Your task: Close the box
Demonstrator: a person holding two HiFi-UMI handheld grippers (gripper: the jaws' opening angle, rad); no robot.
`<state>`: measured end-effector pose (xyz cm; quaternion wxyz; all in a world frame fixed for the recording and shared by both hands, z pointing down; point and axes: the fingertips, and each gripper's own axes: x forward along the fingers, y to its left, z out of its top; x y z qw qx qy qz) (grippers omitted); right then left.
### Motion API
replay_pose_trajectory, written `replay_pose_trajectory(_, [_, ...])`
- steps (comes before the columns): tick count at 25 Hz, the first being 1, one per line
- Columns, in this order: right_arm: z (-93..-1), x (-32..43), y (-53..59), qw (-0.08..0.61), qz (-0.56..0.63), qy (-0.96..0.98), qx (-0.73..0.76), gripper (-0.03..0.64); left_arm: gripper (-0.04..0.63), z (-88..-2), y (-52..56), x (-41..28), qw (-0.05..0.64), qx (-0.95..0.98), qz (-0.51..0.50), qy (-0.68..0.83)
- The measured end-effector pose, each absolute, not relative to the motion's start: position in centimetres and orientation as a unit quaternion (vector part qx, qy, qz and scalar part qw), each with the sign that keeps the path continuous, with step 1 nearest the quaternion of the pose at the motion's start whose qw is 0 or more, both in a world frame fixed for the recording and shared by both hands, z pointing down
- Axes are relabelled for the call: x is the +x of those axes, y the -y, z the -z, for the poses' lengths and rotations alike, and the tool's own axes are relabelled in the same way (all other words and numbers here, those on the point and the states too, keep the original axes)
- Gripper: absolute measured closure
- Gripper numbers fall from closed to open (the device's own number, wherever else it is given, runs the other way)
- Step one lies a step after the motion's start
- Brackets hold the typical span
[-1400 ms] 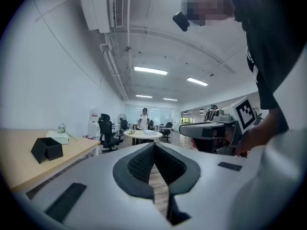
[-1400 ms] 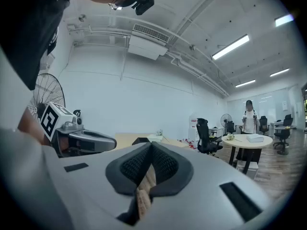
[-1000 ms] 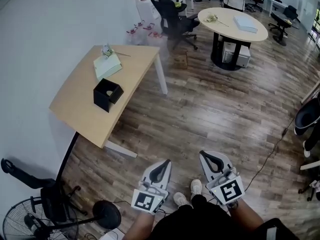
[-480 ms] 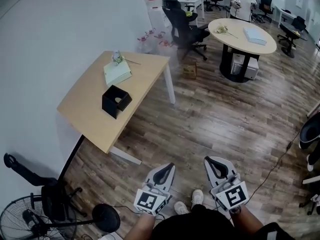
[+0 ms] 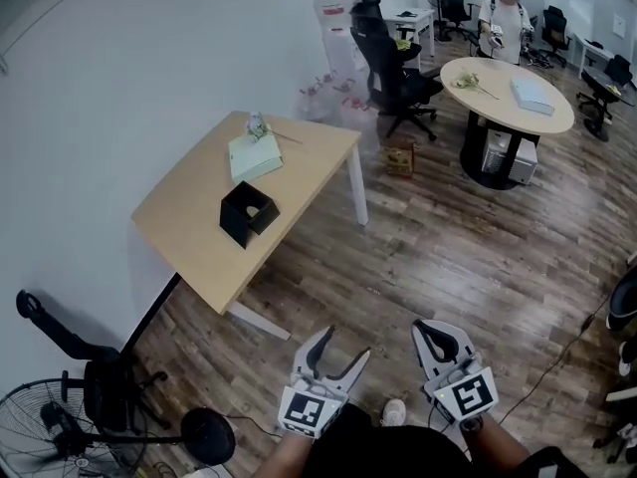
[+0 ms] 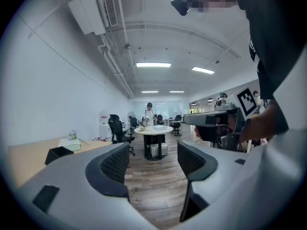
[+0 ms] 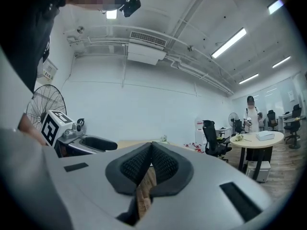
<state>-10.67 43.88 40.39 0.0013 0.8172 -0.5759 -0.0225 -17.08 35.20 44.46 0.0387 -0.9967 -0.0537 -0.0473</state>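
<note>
the black box (image 5: 249, 214) sits on the light wooden table (image 5: 189, 217) against the white wall, well apart from both grippers and ahead of them to the left, with bare plank floor (image 5: 448, 227) in between. the left gripper (image 5: 340, 347) is low in the head view, just in front of the person's body. its jaws have just been opening and now stand wide, with only floor seen between them. the right gripper (image 5: 428, 329) is beside it and apart from it, jaws pressed together with nothing caught in them. in the left gripper view the box (image 6: 58, 154) shows far off to the left of the spread jaws, its lower part cut off by the gripper's own grey body. the right gripper (image 6: 216, 123) juts in from the right there. from above the box looks open on top with a flap out to one side, but it is too small to say how the flap lies. a pale green flat box (image 5: 254, 157) lies beyond it on the same table. in the right gripper view only a thin strip of the table (image 7: 129, 142) shows above the closed jaws, and the box cannot be made out. the person's arms are cut off by the bottom edge of the head view.
</note>
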Motion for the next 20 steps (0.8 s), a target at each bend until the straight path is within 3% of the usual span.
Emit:
replay_pose_trajectory(3, [-40.0,-9.8,-42.2,-0.004,0.027,0.586,0.81,0.604,0.225,-44.5,-34.0,-16.7,0.044,-0.998,0.044,0.029])
replay_pose_trajectory(20, [-38.5,-1.3,-23.8,0.038,0.033,0.649,0.759,0.604,0.247,-45.7,-16.1,-9.8,0.012,-0.995,0.074,-0.061])
